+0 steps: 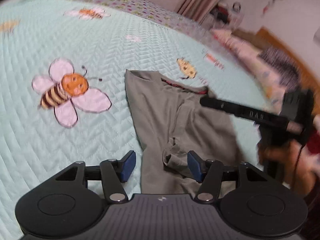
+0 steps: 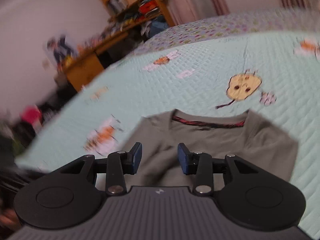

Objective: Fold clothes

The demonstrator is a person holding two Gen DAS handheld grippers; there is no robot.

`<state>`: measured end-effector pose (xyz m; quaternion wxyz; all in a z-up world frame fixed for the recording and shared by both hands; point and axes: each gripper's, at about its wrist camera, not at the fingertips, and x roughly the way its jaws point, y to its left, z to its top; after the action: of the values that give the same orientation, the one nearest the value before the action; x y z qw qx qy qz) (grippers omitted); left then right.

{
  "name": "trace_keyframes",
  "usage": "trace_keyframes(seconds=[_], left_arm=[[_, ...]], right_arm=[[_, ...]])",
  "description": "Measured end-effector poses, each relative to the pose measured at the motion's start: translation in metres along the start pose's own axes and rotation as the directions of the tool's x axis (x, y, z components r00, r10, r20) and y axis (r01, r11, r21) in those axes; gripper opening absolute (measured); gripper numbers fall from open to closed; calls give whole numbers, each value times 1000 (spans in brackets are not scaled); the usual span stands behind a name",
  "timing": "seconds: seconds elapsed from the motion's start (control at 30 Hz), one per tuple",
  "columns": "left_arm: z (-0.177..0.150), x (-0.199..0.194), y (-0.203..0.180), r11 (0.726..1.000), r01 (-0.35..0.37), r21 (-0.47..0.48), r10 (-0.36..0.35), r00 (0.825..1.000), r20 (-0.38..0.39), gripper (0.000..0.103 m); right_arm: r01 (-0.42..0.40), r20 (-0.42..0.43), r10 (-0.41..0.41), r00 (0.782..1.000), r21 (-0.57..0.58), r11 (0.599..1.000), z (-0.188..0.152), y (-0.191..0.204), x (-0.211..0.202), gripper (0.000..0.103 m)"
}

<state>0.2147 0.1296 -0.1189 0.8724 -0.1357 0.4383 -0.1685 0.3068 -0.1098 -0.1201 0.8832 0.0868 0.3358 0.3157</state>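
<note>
We see a pale mint quilted bedspread [image 1: 80, 140] stitched with cartoon bees; on it lies the partly folded grey cotton T-shirt [image 1: 170, 110], red-lined collar away from us; only the right view shows the cluttered wooden shelving [image 2: 140, 4]; only the left view shows the right gripper [image 1: 206, 101] from outside, over the collar; the left gripper [image 1: 160, 165] stands half open above a crumpled fold, holding nothing; the right's blue pads [image 2: 184, 158] sit apart, empty.

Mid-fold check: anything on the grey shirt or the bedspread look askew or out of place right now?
One thing: the grey shirt has a crumpled bunch of cloth near its lower part, just ahead of the left gripper, so the fold is not flat there. The bedspread looks smooth.
</note>
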Motion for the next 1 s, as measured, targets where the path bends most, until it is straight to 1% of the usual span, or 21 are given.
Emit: trace_keyframes(seconds=[0.03,0.1,0.17,0.23,0.3,0.37,0.47,0.53,0.57,0.63,0.7,0.77,0.8,0.9,0.97,1.0], left_arm=[[1,3,-7,999,-30,27,30,1000,-6,60],[2,11,-17,996,-53,66,55,998,-23,58],[2,16,-23,994,-58,93,63,997,-46,47],[0,19,-29,990,-74,119,80,995,-52,46],[-3,19,-33,986,-89,144,97,994,-49,46],[-5,18,-37,982,-95,165,104,994,-46,46],[-8,17,-42,976,-106,189,117,992,-50,48],[-9,17,-44,972,-116,202,129,990,-52,48],[-10,17,-44,972,-117,206,130,990,-52,49],[-11,16,-44,971,-118,206,131,990,-50,50],[-12,15,-42,973,-122,196,134,990,-49,51],[-12,14,-40,974,-126,188,137,989,-48,52],[-12,13,-39,974,-128,186,139,989,-48,52],[-14,11,-36,976,-137,171,147,988,-48,58],[-14,7,-33,979,-137,153,146,988,-47,58],[-15,5,-32,979,-137,149,145,988,-44,58]], right_arm=[[-3,-1,3,1000,-60,998,3,2,5,42],[0,-13,-2,1000,-202,979,9,10,11,42],[-7,-58,-9,998,-280,960,12,13,21,41],[-11,-103,-23,994,-317,948,12,13,31,41],[-16,-129,-33,991,-361,932,8,15,35,41],[-51,-143,-4,990,-385,922,5,16,36,41],[-99,-185,15,983,-454,886,1,25,38,41],[-102,-215,-10,977,-506,856,-2,31,41,40],[-101,-219,-18,976,-520,848,-3,33,42,40],[-100,-216,-23,976,-541,835,-4,35,38,36],[-98,-210,-25,977,-556,826,-4,38,34,25],[-102,-215,-27,976,-569,816,-7,41,31,18],[-100,-205,-27,978,-583,806,-9,44,28,17],[-71,-148,-28,989,-624,778,-13,51,19,13],[-53,-98,-11,995,-626,778,-8,56,12,12],[-63,-82,15,997,-627,776,-6,58,11,12]])
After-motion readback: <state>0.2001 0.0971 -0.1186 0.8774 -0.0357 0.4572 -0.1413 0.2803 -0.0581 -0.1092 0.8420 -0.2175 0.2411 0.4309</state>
